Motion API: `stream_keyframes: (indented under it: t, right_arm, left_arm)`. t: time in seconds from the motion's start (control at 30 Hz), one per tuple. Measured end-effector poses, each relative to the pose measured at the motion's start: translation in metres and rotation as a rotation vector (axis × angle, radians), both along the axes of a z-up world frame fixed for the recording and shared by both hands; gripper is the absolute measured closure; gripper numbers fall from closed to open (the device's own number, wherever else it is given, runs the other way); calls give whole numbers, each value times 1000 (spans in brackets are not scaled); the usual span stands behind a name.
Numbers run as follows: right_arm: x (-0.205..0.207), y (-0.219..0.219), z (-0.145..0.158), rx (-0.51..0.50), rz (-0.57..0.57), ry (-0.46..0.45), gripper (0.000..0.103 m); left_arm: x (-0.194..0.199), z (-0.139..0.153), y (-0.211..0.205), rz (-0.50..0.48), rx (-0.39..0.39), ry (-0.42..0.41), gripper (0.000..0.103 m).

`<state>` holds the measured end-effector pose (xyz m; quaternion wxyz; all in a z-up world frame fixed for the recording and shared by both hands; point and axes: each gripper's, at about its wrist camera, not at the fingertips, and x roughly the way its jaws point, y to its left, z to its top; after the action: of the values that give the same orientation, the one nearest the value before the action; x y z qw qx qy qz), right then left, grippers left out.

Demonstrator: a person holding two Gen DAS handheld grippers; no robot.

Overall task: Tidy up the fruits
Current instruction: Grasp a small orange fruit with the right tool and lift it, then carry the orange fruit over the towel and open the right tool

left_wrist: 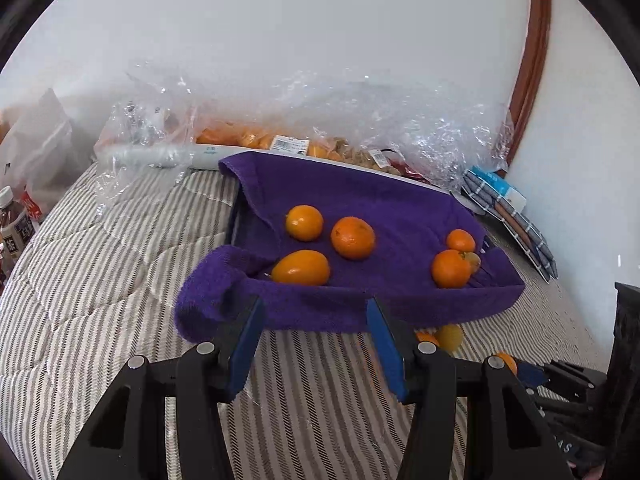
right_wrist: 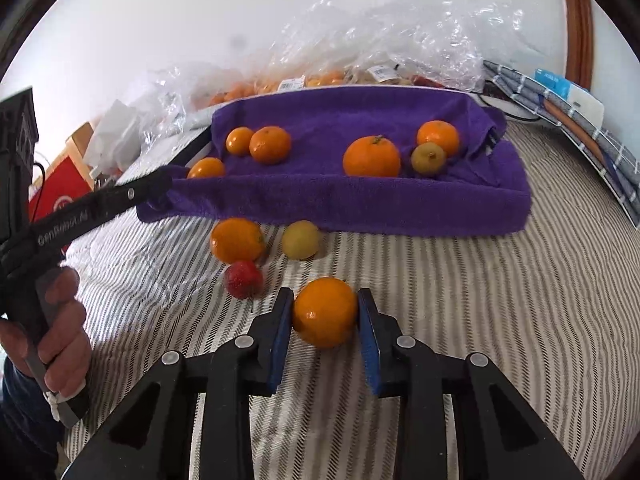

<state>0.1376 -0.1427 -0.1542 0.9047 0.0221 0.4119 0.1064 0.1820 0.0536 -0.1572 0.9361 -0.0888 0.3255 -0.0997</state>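
Note:
A purple towel [left_wrist: 372, 208] [right_wrist: 360, 200] draped over a tray lies on the striped bedding and carries several oranges [left_wrist: 352, 237] [right_wrist: 371, 156] and a small yellow-green fruit [right_wrist: 428, 158]. My right gripper [right_wrist: 325, 312] is shut on an orange [right_wrist: 325, 312] just above the bedding, in front of the towel. An orange [right_wrist: 237, 239], a yellow fruit [right_wrist: 300, 239] and a red fruit [right_wrist: 243, 279] lie loose on the bedding ahead of it. My left gripper [left_wrist: 314, 340] is open and empty at the towel's front edge.
Crinkled clear plastic bags [left_wrist: 320, 120] with more fruit lie behind the towel against the white wall. Folded checked cloths and a blue box [left_wrist: 508, 208] lie at the right. Bottles [left_wrist: 12, 224] stand far left. Striped bedding [left_wrist: 100, 280] covers the surface.

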Motion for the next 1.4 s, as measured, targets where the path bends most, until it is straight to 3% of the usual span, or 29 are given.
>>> stream_keyframes:
  t: [0.17, 0.27, 0.33, 0.47, 0.63, 0.73, 0.83, 0.93, 1.4]
  right_arm:
    - [-8, -31, 4, 0, -80, -33, 71]
    - [-11, -48, 6, 49, -113, -42, 71]
    - [-12, -57, 7, 78, -126, -50, 71]
    - [-14, -66, 7, 140, -128, -63, 71]
    - [-15, -69, 8, 166, -135, -66, 71]
    - [-15, -69, 8, 163, -134, -66, 71]
    - [-15, -66, 8, 139, -135, -63, 71]
    - [-14, -63, 8, 113, -142, -60, 71]
    - [-18, -64, 9, 119, -140, -76, 71]
  left_arm:
    - [0, -5, -25, -113, -33, 64, 52]
    - [4, -9, -43, -156, -46, 115, 52]
    - [8, -13, -54, -154, -19, 141, 53]
    - [12, -24, -62, -163, -7, 181, 71]
    - [3, -17, -44, -67, 7, 124, 71]
    - [3, -20, -28, -15, -11, 160, 71]
    - [4, -22, -21, -2, -44, 178, 70]
    - [3, -23, -26, -4, -4, 181, 70]
    - [-1, -15, -25, 9, 8, 87, 71]
